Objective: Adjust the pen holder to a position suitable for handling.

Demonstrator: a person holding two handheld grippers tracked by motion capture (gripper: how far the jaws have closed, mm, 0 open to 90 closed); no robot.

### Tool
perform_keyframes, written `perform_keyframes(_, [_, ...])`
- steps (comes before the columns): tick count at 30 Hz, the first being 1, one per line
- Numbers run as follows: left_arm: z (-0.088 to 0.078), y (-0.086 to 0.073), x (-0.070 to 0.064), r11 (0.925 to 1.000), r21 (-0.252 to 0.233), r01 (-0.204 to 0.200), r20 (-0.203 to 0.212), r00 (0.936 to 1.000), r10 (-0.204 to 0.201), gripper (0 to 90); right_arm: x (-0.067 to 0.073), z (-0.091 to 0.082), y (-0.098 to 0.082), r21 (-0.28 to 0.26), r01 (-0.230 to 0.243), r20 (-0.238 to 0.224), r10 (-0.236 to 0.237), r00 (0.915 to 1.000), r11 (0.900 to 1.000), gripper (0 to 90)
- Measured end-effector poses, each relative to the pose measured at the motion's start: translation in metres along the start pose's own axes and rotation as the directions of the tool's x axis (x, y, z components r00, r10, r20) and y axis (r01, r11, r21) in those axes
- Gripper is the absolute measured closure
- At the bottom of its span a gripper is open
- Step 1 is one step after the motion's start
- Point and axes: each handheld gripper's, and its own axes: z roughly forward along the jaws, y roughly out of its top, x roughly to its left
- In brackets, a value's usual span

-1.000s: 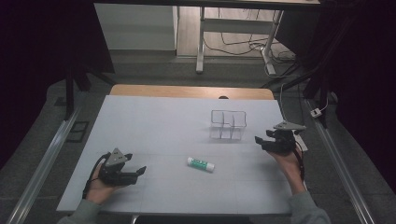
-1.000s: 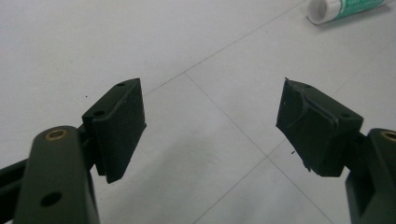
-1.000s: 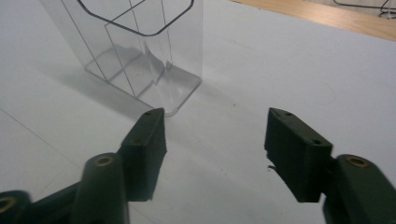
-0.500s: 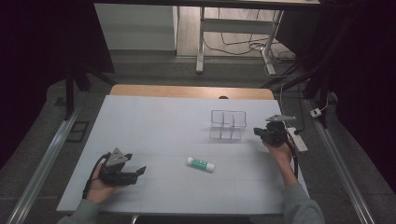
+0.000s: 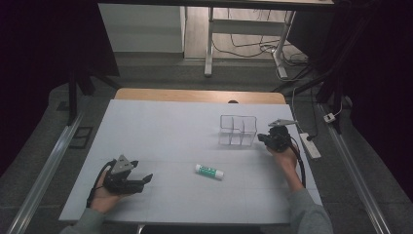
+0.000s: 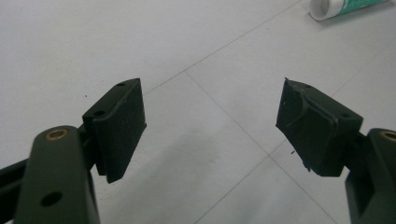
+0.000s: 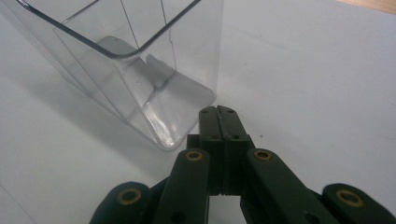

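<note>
A clear plastic box with dividers (image 5: 237, 130) stands on the white tabletop (image 5: 160, 131) at the right. My right gripper (image 5: 260, 139) is shut with nothing between its jaws, its tip just beside the box's right wall. In the right gripper view the closed tips (image 7: 218, 112) sit close to the lower corner of the box (image 7: 135, 70); whether they touch it I cannot tell. A white and green glue stick (image 5: 209, 171) lies flat in the middle front. My left gripper (image 5: 143, 180) rests at the front left, open and empty (image 6: 210, 100), pointing toward the glue stick (image 6: 348, 7).
A white power strip (image 5: 310, 145) lies off the table's right edge, next to my right hand. A wooden strip (image 5: 195, 95) borders the far edge. Metal rails run along both sides on the floor.
My right gripper has moved left toward the clear box and its jaws have closed from open to shut. The left gripper and the glue stick have not moved.
</note>
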Motion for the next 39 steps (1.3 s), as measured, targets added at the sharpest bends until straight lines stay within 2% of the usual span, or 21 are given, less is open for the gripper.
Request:
perform_keyframes(6, [0.001,0.000,0.000,1.0000,0.004,-0.004,0.005,1.0000,0.004,23.8,0.006,0.004,0.004,0.004,0.012,-0.008,-0.012,0.9999,1.000,89.5])
perform_keyframes(9, [0.001,0.000,0.000,1.0000,0.007,-0.006,0.004,1.0000,0.006,23.8,0.010,0.005,0.006,-0.001,0.022,0.011,-0.022,0.9997,1.000,89.6])
perform_keyframes(20, [0.002,-0.001,0.000,0.9999,0.008,-0.007,0.000,1.0000,0.007,23.9,0.018,0.012,0.010,0.003,0.027,-0.002,-0.027,0.9996,1.000,89.5])
perform_keyframes(25, [0.002,-0.001,-0.001,0.9999,0.011,-0.008,0.000,1.0000,0.008,23.9,0.028,0.018,0.015,0.003,0.044,-0.007,-0.044,0.9990,0.999,89.6])
perform_keyframes(39, [0.002,-0.001,-0.001,0.9998,0.013,-0.012,0.001,0.9999,0.012,23.9,0.043,0.032,0.024,0.001,0.052,-0.021,-0.052,0.9985,0.999,89.5])
